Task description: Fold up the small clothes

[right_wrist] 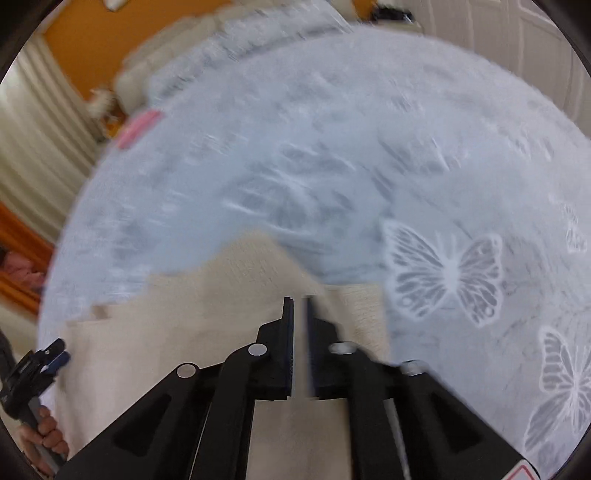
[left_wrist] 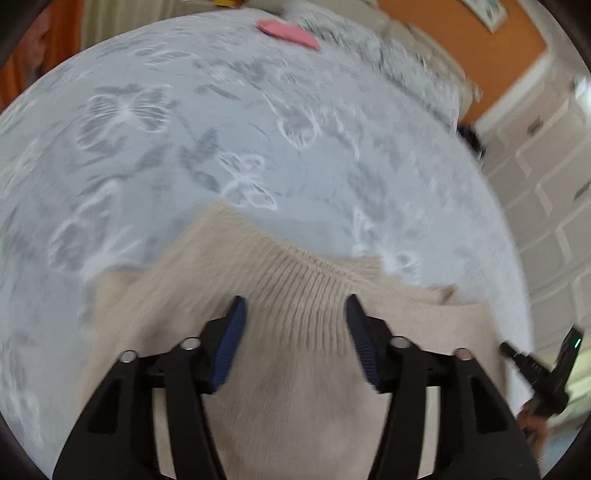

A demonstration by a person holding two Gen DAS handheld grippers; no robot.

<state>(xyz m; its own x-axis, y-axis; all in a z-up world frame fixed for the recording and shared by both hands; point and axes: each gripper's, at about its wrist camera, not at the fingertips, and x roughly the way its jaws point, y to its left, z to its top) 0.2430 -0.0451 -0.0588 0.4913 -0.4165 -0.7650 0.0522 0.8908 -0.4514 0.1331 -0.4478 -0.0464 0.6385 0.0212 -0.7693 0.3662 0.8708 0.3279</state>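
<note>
A beige knit sweater [left_wrist: 295, 332] is spread on the butterfly-print bedspread [left_wrist: 184, 147]. The left gripper [left_wrist: 295, 314] is held wide open above its ribbed hem, gripping nothing; the right gripper [right_wrist: 300, 317] is nearly closed on a sweater fold.

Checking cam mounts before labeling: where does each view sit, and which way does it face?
Left wrist: on the left claw, looking forward and down at the beige sweater on the butterfly bedspread; own open fingers show, right claw at right edge.
Right wrist: on the right claw, facing the sweater, fingers nearly closed; left claw and hand at left.
Shared: sweater, bedspread, pink cloth.
</note>
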